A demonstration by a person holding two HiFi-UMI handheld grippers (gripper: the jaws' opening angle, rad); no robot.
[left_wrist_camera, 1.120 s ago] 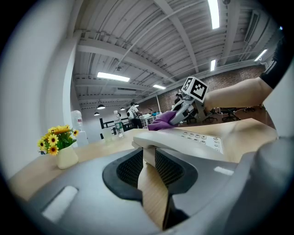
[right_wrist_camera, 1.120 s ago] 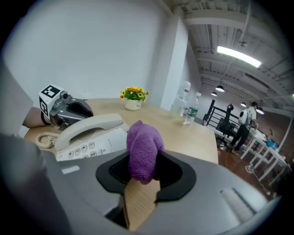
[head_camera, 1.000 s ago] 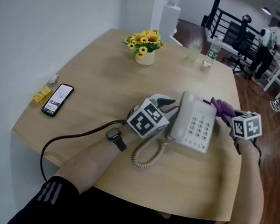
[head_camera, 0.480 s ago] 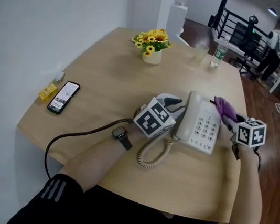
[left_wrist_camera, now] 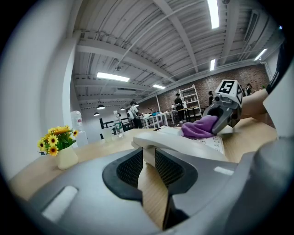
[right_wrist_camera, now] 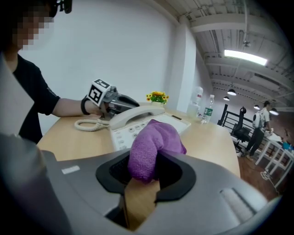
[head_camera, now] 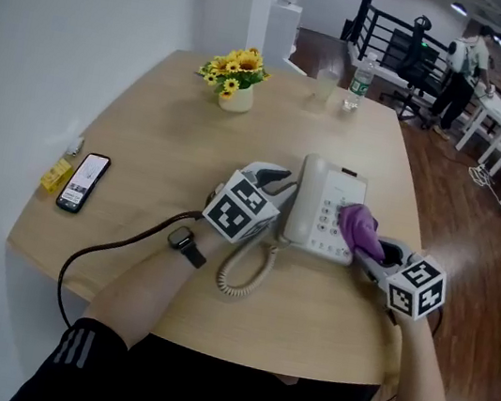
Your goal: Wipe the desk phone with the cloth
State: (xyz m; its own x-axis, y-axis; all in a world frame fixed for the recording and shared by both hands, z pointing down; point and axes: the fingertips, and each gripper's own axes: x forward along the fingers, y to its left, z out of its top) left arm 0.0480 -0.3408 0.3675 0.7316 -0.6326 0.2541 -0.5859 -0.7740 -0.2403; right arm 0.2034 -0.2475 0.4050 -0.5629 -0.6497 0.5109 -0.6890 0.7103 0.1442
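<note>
A white desk phone (head_camera: 325,222) lies mid-table with its handset (head_camera: 305,206) in the cradle. My left gripper (head_camera: 279,183) is at the handset's left side, and in the left gripper view (left_wrist_camera: 148,160) its pads are shut on the handset's end (left_wrist_camera: 183,144). My right gripper (head_camera: 377,254) is shut on a purple cloth (head_camera: 357,227) that rests on the keypad's right half. In the right gripper view (right_wrist_camera: 143,167) the cloth (right_wrist_camera: 152,141) bulges out of the jaws over the keypad (right_wrist_camera: 121,134). The left gripper view shows the cloth (left_wrist_camera: 200,127) touching the phone.
The coiled cord (head_camera: 244,268) loops in front of the phone. A black cable (head_camera: 119,247) runs off the near edge. A smartphone (head_camera: 82,181) and a yellow item (head_camera: 55,174) lie at far left. A flower pot (head_camera: 236,78), glass (head_camera: 325,84) and bottle (head_camera: 355,74) stand at the back.
My right gripper has brought the cloth from the phone's far right edge onto the keypad, nearer to me. The left gripper has stayed on the handset.
</note>
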